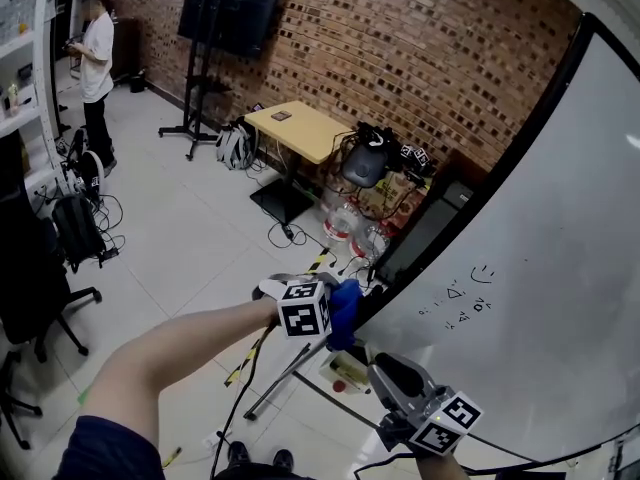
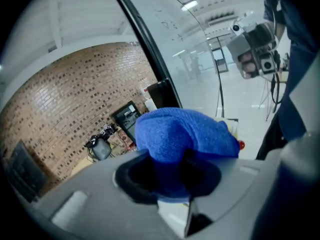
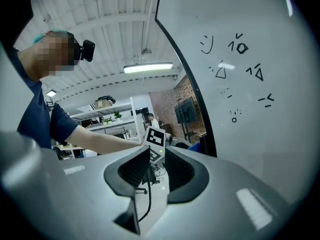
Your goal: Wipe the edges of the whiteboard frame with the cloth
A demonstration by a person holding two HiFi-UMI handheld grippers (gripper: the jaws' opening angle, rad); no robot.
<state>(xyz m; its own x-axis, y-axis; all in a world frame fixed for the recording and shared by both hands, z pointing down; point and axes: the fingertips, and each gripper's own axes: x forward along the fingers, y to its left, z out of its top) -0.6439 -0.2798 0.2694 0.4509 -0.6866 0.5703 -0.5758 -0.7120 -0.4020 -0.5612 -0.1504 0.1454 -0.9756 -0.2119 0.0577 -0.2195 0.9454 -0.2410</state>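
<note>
Left gripper (image 1: 335,314) jaws clamped on blue cloth (image 1: 347,303), wad at whiteboard frame (image 1: 470,168) lower left edge, placed for wiping. Right gripper (image 1: 388,370) near frame's lower corner, jaws slightly apart, empty.

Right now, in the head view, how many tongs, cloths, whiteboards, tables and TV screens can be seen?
Tongs: 2, left tongs and right tongs
Blue cloth: 1
Whiteboard: 1
Yellow table: 1
TV screen: 1
Total: 6
</note>
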